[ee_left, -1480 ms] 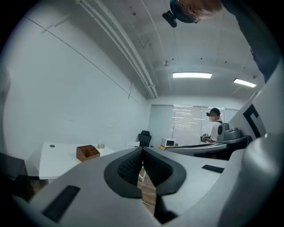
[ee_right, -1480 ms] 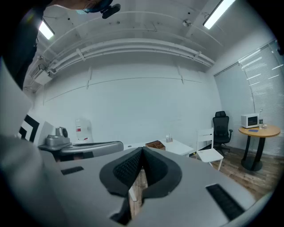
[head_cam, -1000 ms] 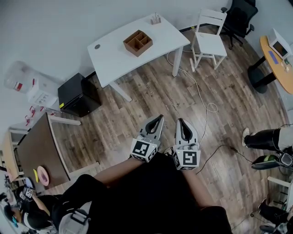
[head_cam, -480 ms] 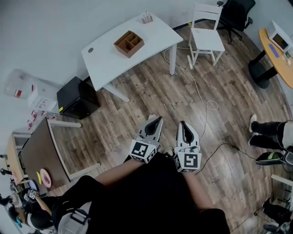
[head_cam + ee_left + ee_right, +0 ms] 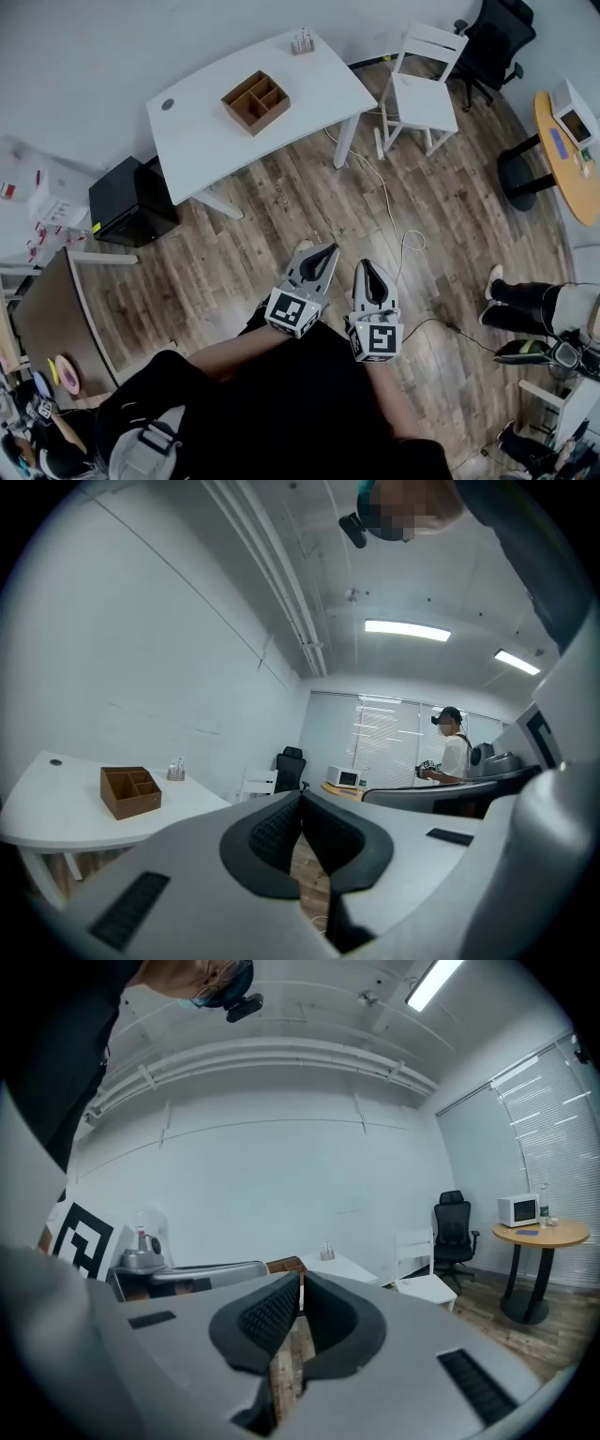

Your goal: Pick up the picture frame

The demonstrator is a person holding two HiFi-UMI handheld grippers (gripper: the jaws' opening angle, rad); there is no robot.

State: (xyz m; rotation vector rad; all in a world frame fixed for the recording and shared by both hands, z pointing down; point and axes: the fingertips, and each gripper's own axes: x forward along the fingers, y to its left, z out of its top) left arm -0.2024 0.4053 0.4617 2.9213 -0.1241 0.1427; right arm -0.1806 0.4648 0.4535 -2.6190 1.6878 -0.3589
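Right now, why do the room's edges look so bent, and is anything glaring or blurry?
Head view: the wide lens bows the wood floor and white table; light is even, picture fairly sharp. Left gripper view: black rounded corners, ceiling light slightly blown out. Right gripper view: same dark rim, ceiling strip bright, no strong shadows.

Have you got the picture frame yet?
Not yet; nothing looks done. The left gripper and right gripper are both shut and empty, over the wooden floor, away from the white table. On it I see a wooden box, but no picture frame anywhere. Finding it, reaching it and grabbing it are all left.
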